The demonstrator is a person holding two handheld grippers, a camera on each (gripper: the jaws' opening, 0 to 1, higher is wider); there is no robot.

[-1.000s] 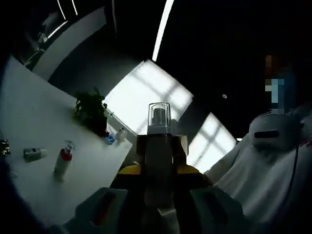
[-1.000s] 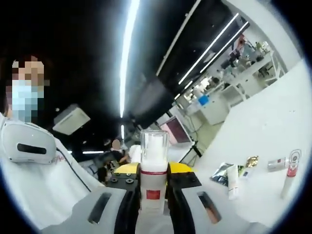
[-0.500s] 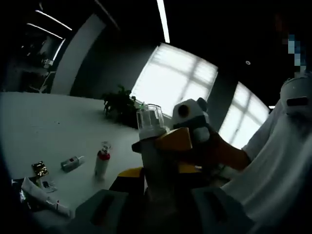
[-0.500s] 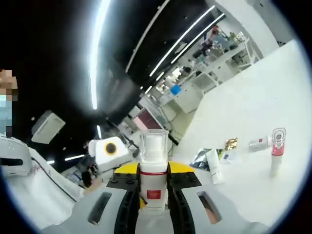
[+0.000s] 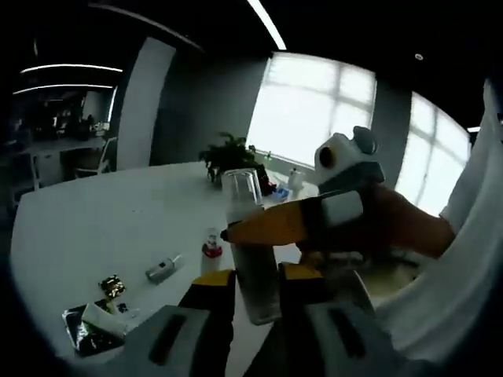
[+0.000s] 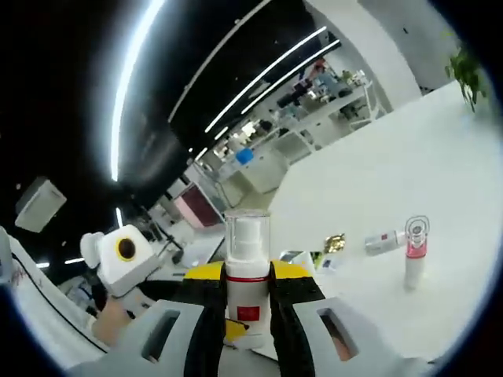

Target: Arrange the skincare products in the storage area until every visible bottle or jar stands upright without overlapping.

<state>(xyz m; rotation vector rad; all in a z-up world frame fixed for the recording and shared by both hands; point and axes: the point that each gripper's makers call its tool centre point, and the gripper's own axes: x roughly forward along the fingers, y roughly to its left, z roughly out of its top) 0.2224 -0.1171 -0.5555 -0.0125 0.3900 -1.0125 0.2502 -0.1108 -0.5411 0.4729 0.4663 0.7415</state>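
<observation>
A pump bottle with a clear cap (image 5: 241,192) and a red label (image 6: 247,312) is held upright above the white table (image 5: 94,228). My left gripper (image 5: 258,276) is shut on its lower body. My right gripper (image 5: 240,232) reaches in from the right and clamps the same bottle at the neck; in the right gripper view my right gripper (image 6: 247,275) is shut around the red collar. A second bottle with a red collar (image 6: 415,255) (image 5: 211,247) stands upright on the table. A small bottle (image 6: 385,241) (image 5: 163,269) lies on its side beside it.
A gold-wrapped item (image 5: 111,285) (image 6: 335,243) and a white tube on a dark pouch (image 5: 94,322) lie near the table's edge. A potted plant (image 5: 232,157) stands at the table's far side. A person's hand (image 6: 110,326) and white sleeve (image 5: 464,259) are close by.
Both views have swung down from the ceiling towards the table. The right gripper has come into the left gripper view and now crosses the bottle's neck. The bottle stays held.
</observation>
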